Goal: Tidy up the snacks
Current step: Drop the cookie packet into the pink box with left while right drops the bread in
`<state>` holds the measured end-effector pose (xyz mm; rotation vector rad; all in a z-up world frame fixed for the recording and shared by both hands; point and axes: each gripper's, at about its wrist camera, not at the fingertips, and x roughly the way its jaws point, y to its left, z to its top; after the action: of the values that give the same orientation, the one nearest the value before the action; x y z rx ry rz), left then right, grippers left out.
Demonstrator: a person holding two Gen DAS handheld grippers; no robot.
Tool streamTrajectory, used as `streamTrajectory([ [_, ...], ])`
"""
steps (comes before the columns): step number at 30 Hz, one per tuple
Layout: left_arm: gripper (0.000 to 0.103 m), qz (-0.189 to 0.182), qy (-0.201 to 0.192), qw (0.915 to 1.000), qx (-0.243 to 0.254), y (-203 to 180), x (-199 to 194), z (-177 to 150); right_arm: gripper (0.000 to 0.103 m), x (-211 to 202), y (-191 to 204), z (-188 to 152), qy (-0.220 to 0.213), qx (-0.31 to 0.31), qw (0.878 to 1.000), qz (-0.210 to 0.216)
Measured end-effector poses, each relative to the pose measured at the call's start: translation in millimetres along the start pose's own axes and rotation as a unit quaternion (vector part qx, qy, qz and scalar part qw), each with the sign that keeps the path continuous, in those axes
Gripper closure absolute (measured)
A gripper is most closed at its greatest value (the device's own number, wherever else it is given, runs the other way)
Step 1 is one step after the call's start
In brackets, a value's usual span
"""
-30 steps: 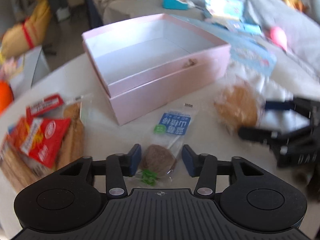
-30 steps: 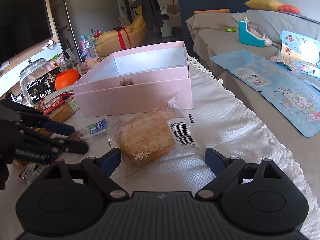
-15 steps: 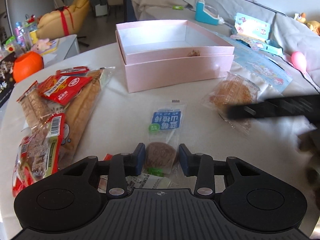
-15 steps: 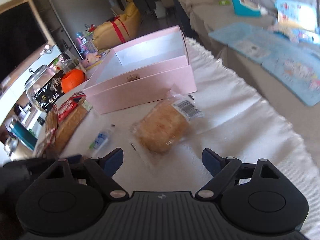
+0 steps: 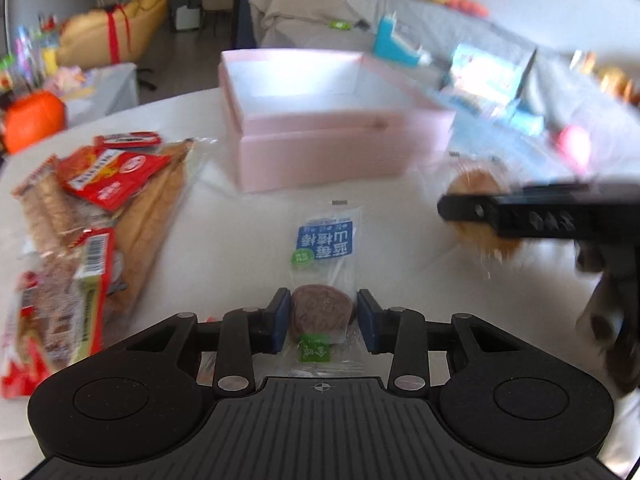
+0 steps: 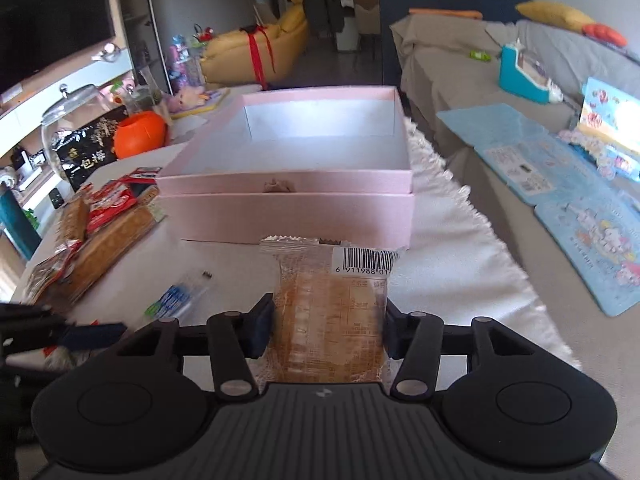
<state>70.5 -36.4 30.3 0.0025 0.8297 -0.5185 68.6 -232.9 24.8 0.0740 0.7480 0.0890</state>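
The left hand-held gripper [image 5: 323, 320] has its blue pads on either side of a small clear packet [image 5: 323, 272] holding a round brown snack; the left pad touches the snack, the right pad sits just beside the wrapper, so whether it is truly clamped I cannot tell. The packet lies on the white worktop [image 5: 240, 232] with its blue label pointing toward the pink box [image 5: 320, 148].

The right hand-held gripper [image 6: 328, 324] is clamped on a cake packet [image 6: 332, 316], both pads pressed against the wrapper's sides. The barcoded end of that packet reaches nearly to the front wall of the pink box [image 6: 292, 212], which stands open, its white inside in view.

To the left of the box lies a heap of snacks [image 6: 100, 232]: red packets on top of long brown wafer packs. Behind them stand an orange ball [image 6: 140, 132] and a glass jar [image 6: 72, 120]. A white cloth [image 6: 460, 264] covers the worktop to the right.
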Motion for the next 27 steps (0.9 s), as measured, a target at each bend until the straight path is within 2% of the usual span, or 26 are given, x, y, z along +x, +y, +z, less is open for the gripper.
streamTrajectory([
  [2, 0.062, -0.023, -0.036, 0.9991, -0.007, 3, -14, 24, 0.051, -19, -8, 7, -0.016, 0.009, 1.0, 0.022],
  [6, 0.061, -0.02, -0.118, 0.9928, 0.008, 9, -35, 100, 0.051, -50, -17, 60, -0.084, 0.023, 0.995, 0.054],
  [8, 0.057, -0.046, -0.117, 0.9918, -0.026, 25, -19, 139, 0.051, -51, -17, 96, -0.114, 0.026, 0.992, 0.056],
  [9, 0.058, -0.057, -0.096, 0.9926, -0.048, 35, -2, 155, 0.049, -47, -17, 115, -0.128, 0.027, 0.99, 0.058],
  [10, 0.06, -0.061, -0.076, 0.9928, -0.07, 46, 15, 166, 0.038, -41, -17, 130, -0.135, 0.028, 0.989, 0.06],
  [11, 0.06, -0.059, -0.068, 0.9922, -0.085, 54, 27, 171, 0.033, -30, -17, 147, -0.128, 0.028, 0.99, 0.06],
  [14, 0.06, -0.076, -0.094, 0.9877, -0.099, 68, 28, 161, 0.032, 2, -16, 171, -0.102, 0.026, 0.994, 0.009],
  [17, 0.06, -0.081, -0.118, 0.9849, -0.097, 77, 3, 133, 0.032, 5, -19, 154, -0.092, 0.021, 0.996, -0.008],
  [20, 0.06, -0.017, -0.114, 0.9916, -0.058, 78, -22, 98, 0.032, 0, -21, 119, -0.067, 0.024, 0.997, 0.021],
  [22, 0.06, 0.02, -0.11, 0.9931, -0.037, 83, -40, 73, 0.032, -1, -14, 93, -0.043, 0.011, 0.998, 0.046],
  [25, 0.06, 0.067, -0.102, 0.9916, -0.043, 93, -65, 37, 0.032, -2, 11, 57, -0.009, -0.034, 0.996, 0.085],
  [27, 0.06, 0.089, -0.094, 0.9897, -0.06, 103, -80, 16, 0.032, -2, 37, 36, 0.012, -0.065, 0.99, 0.122],
])
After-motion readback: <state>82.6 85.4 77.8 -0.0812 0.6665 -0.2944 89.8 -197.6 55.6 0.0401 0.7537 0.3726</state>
